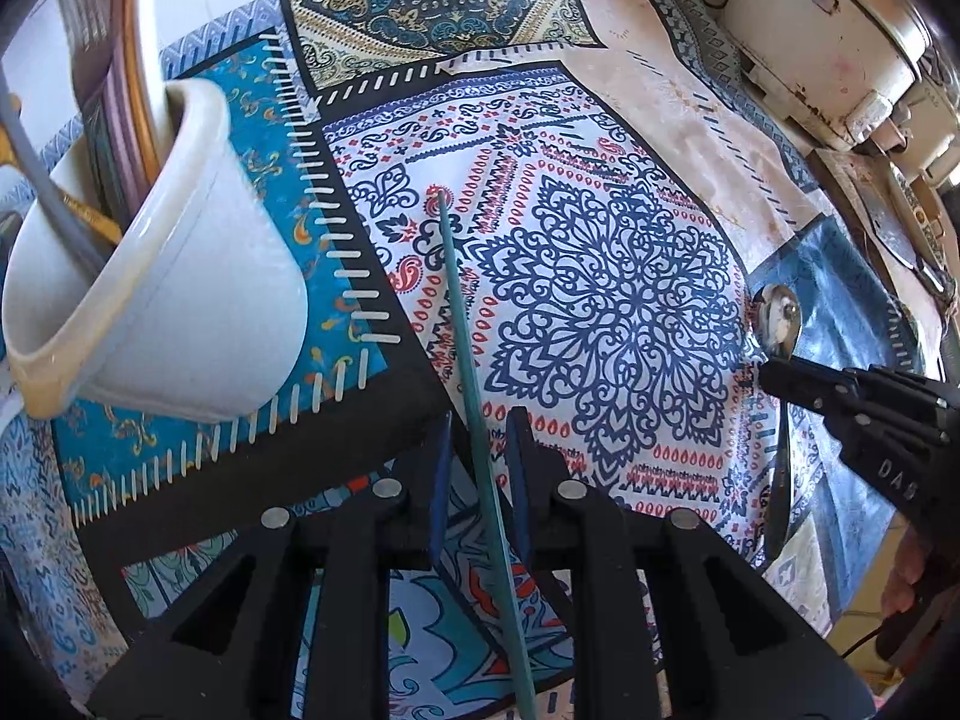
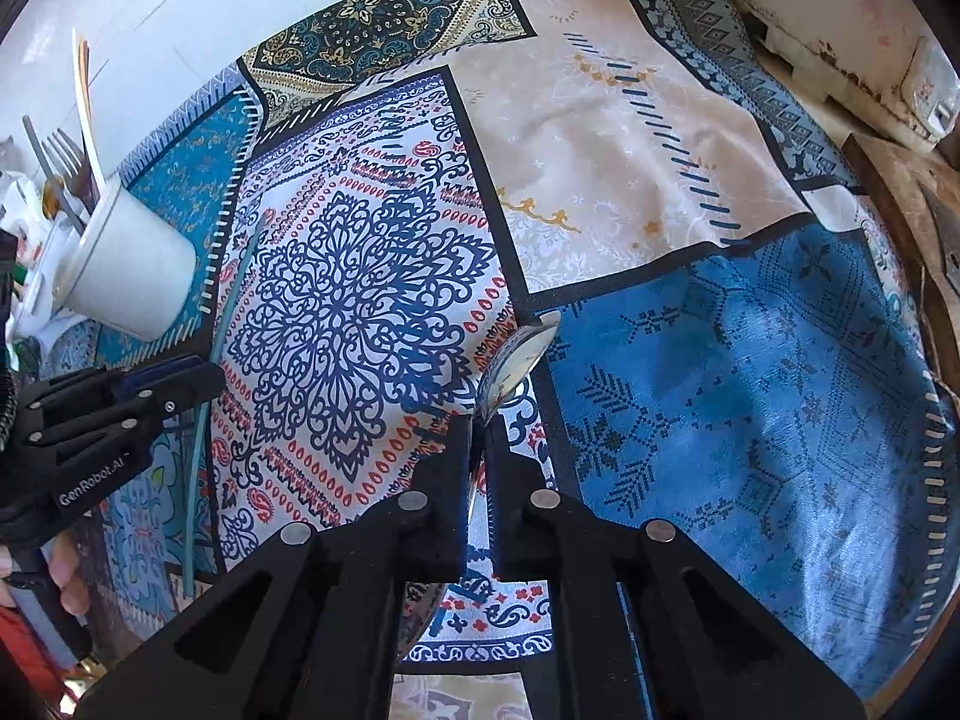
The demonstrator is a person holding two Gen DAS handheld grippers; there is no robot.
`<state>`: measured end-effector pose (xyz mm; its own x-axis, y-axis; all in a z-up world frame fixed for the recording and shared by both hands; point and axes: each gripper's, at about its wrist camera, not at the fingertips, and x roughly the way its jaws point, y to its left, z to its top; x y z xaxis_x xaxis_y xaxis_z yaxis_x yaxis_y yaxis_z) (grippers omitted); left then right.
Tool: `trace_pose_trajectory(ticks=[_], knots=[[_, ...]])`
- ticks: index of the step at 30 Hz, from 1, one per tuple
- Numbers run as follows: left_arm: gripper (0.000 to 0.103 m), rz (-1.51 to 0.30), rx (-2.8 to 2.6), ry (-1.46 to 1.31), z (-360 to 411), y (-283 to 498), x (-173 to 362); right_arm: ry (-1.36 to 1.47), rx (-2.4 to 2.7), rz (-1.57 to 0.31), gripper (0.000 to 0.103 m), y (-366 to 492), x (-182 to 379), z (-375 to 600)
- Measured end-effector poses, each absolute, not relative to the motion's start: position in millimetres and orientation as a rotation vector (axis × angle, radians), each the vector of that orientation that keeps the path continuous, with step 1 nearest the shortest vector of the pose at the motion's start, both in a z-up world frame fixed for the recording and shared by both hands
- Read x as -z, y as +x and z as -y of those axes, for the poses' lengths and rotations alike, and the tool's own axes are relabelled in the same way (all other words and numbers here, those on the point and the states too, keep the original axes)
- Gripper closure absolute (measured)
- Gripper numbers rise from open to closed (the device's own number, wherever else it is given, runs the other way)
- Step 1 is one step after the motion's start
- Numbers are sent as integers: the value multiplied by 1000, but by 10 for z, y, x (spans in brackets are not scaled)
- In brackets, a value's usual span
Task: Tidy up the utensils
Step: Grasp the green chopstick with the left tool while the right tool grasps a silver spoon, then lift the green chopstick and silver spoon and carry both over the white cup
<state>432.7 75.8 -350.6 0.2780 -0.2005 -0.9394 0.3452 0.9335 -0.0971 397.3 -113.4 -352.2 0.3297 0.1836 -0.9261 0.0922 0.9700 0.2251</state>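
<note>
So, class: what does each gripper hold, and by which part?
Left gripper: nothing held; a thin green chopstick sits between its open fingers. Right gripper: shiny metal spoon, by its handle.

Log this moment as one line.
left gripper: straddles green stick, open | right gripper: shut on spoon | white cup: holds utensils

A patterned tablecloth (image 1: 606, 300) covers the table, and everything is placed here relative to the cup (image 1: 174, 276) standing on its left part. Forks (image 2: 63, 156) and other utensils stand inside the cup, rising above its rim. Just right of the cup, a thin stick (image 1: 465, 348) lies on the cloth, running away from the viewer. Farther right of the cup, well apart from it and beyond the stick, is a spoon (image 1: 779, 318), bowl end pointing away. Far right of the cup, at the table's back corner, sits a boxy appliance (image 1: 828, 30).
</note>
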Motion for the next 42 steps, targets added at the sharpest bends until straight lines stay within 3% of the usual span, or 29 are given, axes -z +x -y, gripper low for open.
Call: trace_pose_trajectory(ticks=[5, 9, 15, 21, 42], knots=[[90, -1229, 366, 172, -725, 4324, 3512, 299, -72, -1240, 101, 4026, 3549, 1191], [98, -1236, 375, 176, -707, 4315, 3517, 314, -67, -1232, 101, 3997, 3531, 1215], [100, -1188, 340, 287, -567, 4187, 3522, 315, -82, -1201, 101, 3942, 3405, 1255], [100, -1192, 322, 208, -679, 4088, 3482, 338, -99, -1146, 101, 3837, 3191, 1306], [100, -931, 206, 62, -1047, 3739, 2464, 284, -218, -994, 101, 3964, 2614, 1101]])
